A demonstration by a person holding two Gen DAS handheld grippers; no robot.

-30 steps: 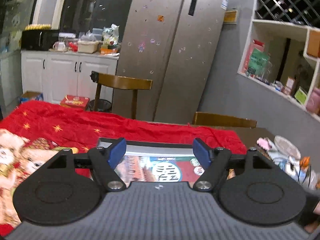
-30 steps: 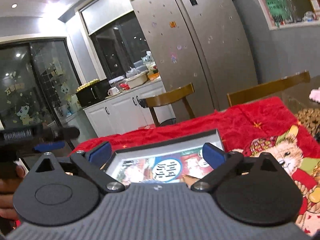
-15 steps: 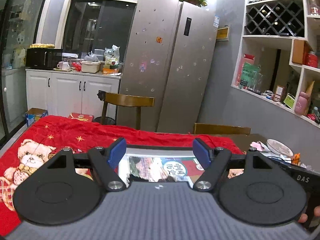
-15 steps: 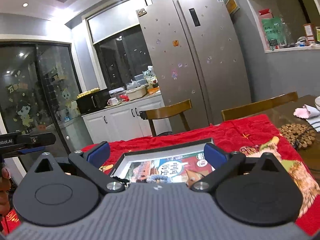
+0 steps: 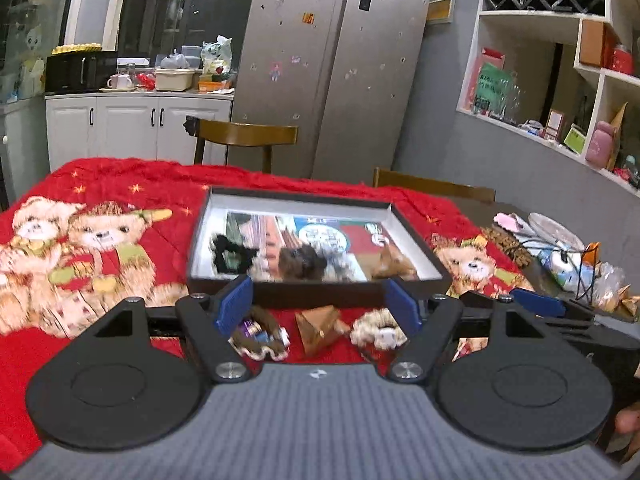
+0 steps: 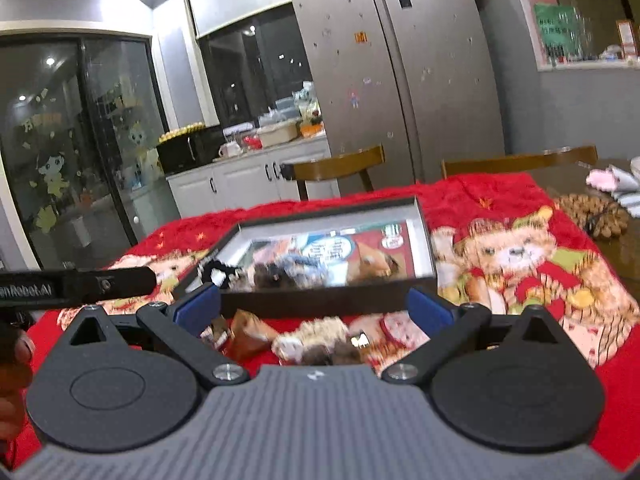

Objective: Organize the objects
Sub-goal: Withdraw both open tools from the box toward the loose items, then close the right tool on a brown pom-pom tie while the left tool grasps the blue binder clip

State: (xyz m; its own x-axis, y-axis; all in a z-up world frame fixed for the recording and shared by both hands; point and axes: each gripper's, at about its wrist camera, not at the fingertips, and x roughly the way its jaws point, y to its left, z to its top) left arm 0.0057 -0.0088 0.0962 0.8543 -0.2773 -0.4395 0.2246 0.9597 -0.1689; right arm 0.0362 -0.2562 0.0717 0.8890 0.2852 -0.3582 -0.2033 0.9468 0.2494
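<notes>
Both the left gripper [image 5: 318, 306] and right gripper [image 6: 312, 312] had descended, wide and empty, toward loose scrunchies [image 5: 380, 332] before the shallow black-rimmed tray [image 5: 320, 292]; picking could begin.

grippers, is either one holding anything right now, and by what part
Nothing is held. The left gripper and right gripper both have open, empty jaws above the loose items in front of the tray.

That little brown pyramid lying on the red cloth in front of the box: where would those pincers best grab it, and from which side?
Probably low on the brown pyramid, across two opposite sloping faces near its base, coming from above and the near side. Its faces narrow to a point, so pads placed high would likely slide off. The open left gripper already brackets it, with a scrunchie close on either flank, so a straight descent looks safest.
</notes>
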